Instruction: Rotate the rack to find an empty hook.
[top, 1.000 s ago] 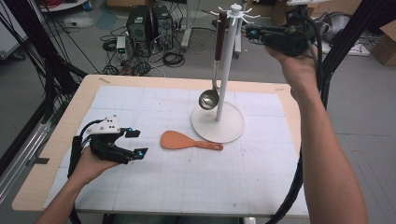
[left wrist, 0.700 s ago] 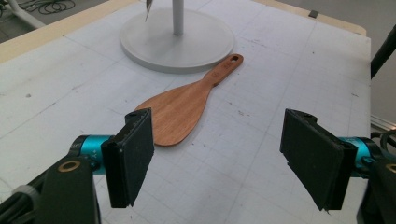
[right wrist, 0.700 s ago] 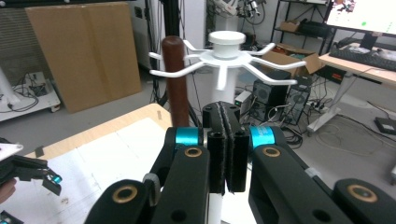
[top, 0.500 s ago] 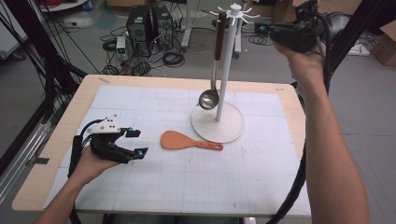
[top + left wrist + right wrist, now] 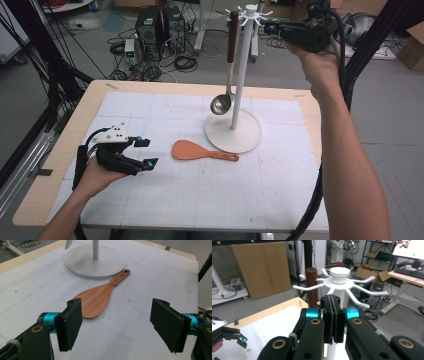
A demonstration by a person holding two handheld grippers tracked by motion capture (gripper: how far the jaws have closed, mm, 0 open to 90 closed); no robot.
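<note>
Wooden spatula (image 5: 100,297) flat on worktop (image 5: 280,200), dead ahead of left gripper (image 5: 117,325), jaws apart, handle pointing away toward rack base (image 5: 95,262). Right gripper (image 5: 333,315) up high, jaws together, empty.

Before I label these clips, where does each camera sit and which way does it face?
High view: above the table's near edge, looking forward and down; both forearms, left gripper, right gripper.
Left gripper view: rides low, faces the wooden spatula; open jaws.
Right gripper view: held high, faces the rack top; shut jaws.
All three share the white rack.
</note>
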